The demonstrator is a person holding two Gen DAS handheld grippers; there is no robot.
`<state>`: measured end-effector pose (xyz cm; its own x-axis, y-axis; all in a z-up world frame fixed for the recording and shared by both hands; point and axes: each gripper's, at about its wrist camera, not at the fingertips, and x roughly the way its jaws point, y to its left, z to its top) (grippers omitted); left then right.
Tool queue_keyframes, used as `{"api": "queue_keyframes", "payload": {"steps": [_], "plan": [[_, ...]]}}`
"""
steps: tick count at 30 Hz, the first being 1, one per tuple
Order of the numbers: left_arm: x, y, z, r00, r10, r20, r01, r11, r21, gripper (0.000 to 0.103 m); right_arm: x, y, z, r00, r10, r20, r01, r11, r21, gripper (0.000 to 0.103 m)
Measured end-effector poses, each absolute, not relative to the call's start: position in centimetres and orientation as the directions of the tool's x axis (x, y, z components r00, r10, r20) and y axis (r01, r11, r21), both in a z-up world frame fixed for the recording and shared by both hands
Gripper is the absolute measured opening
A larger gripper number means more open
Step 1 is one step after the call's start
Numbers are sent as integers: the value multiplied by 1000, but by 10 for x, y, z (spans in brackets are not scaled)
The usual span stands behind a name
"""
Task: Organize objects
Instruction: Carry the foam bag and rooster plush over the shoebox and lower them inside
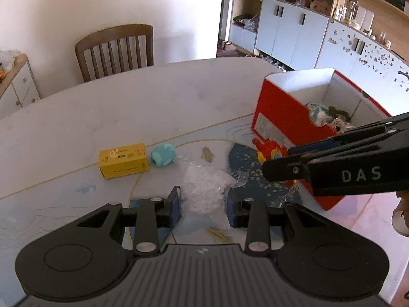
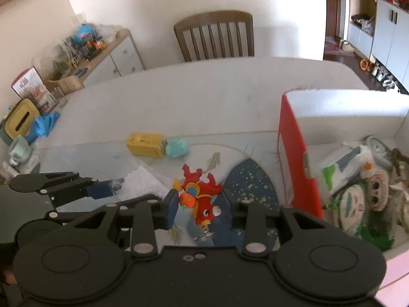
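Observation:
My left gripper [image 1: 203, 200] has its blue pads on both sides of a clear plastic bag of white pieces [image 1: 204, 186] lying on the mat; the pads touch the bag. My right gripper [image 2: 200, 203] is open around a red plush toy [image 2: 202, 197] on the mat, with gaps on both sides. It also shows in the left wrist view [image 1: 277, 161] over the same toy [image 1: 265, 148]. A red box [image 1: 281, 117] with a white inside stands to the right and holds several toys [image 2: 358, 192]. A yellow box [image 1: 124, 160] and a teal toy [image 1: 163, 155] lie farther back.
The white table [image 1: 127, 97] carries a patterned mat [image 1: 76, 204]. A wooden chair [image 1: 116, 51] stands behind the table. A cluttered sideboard [image 2: 84, 58] is at the left, white cabinets [image 1: 294, 30] at the right. A yellow tissue box [image 2: 21, 120] and blue cloth [image 2: 44, 125] lie at the table's left end.

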<state>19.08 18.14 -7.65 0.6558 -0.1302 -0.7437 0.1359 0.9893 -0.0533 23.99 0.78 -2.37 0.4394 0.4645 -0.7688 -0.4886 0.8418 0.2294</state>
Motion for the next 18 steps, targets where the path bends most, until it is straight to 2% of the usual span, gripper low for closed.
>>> {"api": "queue_keyframes", "payload": {"steps": [18], "plan": [[168,136,-12,699,-121,-705,131,991,-40,35,218,-60,32,509,500,-701,-501,834,231,34]]}}
